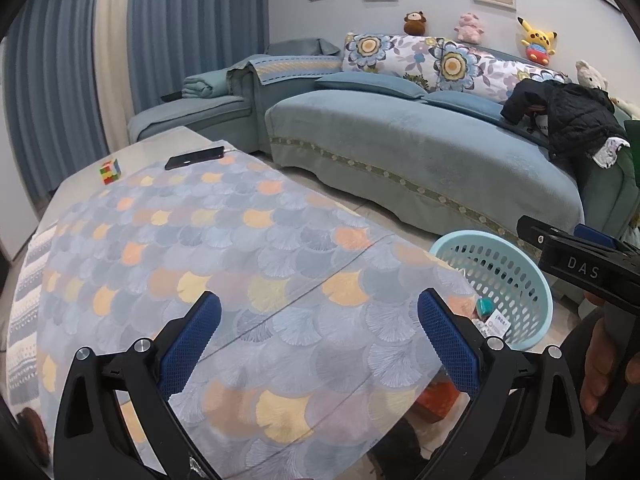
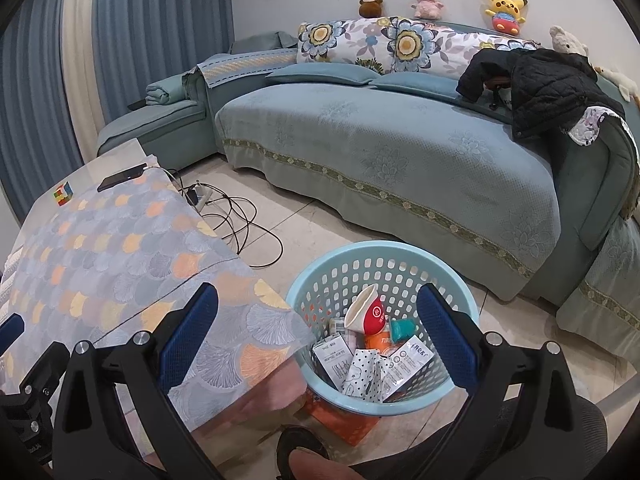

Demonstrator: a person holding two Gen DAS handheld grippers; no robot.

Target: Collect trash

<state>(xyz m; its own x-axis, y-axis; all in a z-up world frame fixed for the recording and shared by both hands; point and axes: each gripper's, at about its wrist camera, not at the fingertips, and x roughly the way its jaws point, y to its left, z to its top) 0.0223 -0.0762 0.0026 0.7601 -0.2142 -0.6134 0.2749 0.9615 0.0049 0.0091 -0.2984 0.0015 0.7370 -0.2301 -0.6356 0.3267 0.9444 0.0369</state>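
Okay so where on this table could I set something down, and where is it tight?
The patterned fan-print tablecloth is bare from the open left gripper up to the black phone and the multicoloured puzzle cube at the far end. It is crowded in the light blue perforated basket under the open right gripper, and by the black cables on the floor.

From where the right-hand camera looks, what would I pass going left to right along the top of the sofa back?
Brown monkey plush → pink plush → yellow Pikachu plush → cream teddy bear, partly hidden behind the black jacket.
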